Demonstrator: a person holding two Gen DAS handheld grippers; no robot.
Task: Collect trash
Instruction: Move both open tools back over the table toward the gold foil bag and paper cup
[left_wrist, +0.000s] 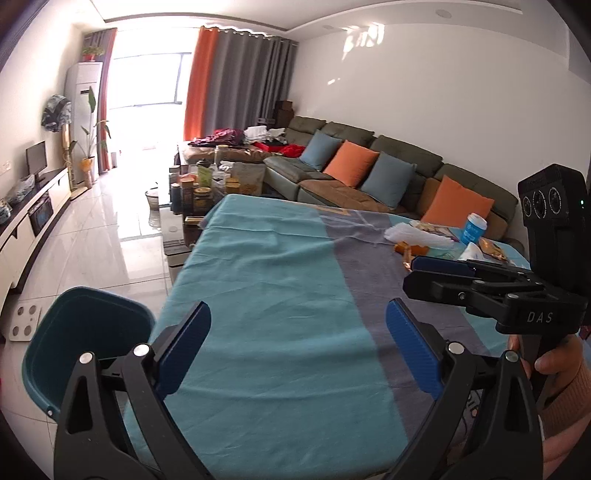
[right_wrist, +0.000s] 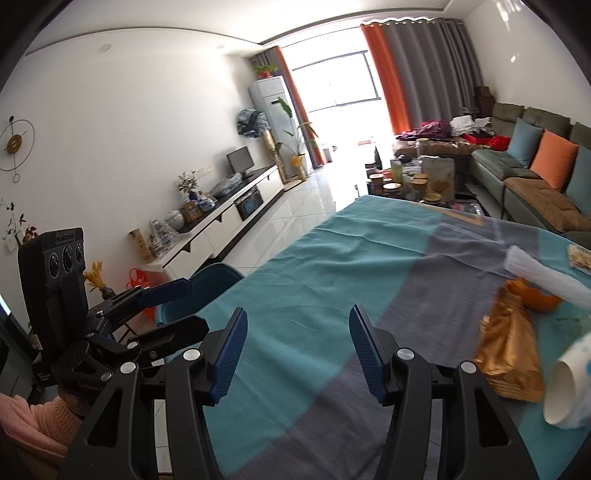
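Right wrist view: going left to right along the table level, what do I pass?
Left gripper → teal bin → right gripper, jaws open and empty → gold wrapper → tipped paper cup at the right edge.

Trash pile (left_wrist: 436, 240) lies on the table (left_wrist: 266, 280) at its right; bin (left_wrist: 85, 343) stands left of the table; sofa (left_wrist: 369, 173) behind.
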